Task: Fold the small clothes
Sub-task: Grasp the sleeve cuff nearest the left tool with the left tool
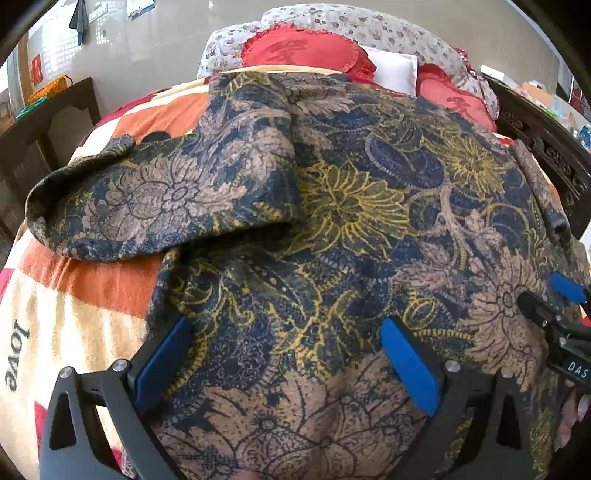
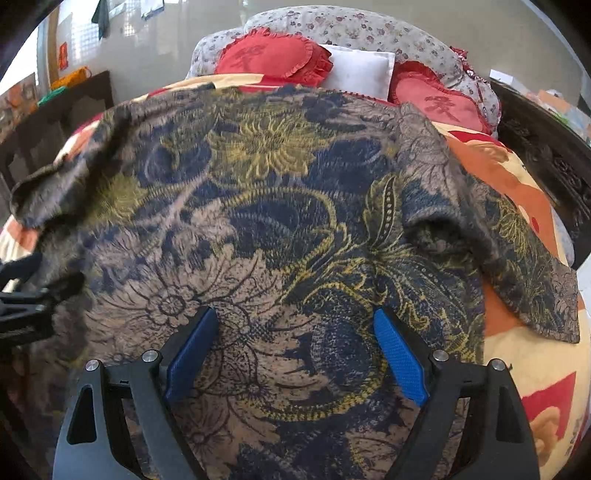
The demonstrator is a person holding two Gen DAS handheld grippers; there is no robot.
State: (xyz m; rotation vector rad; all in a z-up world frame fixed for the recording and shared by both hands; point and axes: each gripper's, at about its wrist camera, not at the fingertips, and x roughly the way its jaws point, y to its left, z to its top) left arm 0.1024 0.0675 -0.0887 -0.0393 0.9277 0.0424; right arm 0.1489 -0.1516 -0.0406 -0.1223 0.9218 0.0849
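Note:
A navy, tan and yellow floral shirt lies spread flat on the bed, filling both views. Its left sleeve stretches out to the left over the blanket. The right sleeve angles down to the right. My left gripper stands open over the shirt's near left part, with cloth lying between its blue pads. My right gripper is open too, over the near right part; it also shows as the right gripper at the edge of the left wrist view. The left gripper appears blurred at the left edge.
An orange, cream and red blanket covers the bed. Red heart cushions, a white pillow and a flowered quilt sit at the head. Dark wooden furniture flanks both sides. A person's fingers show at right.

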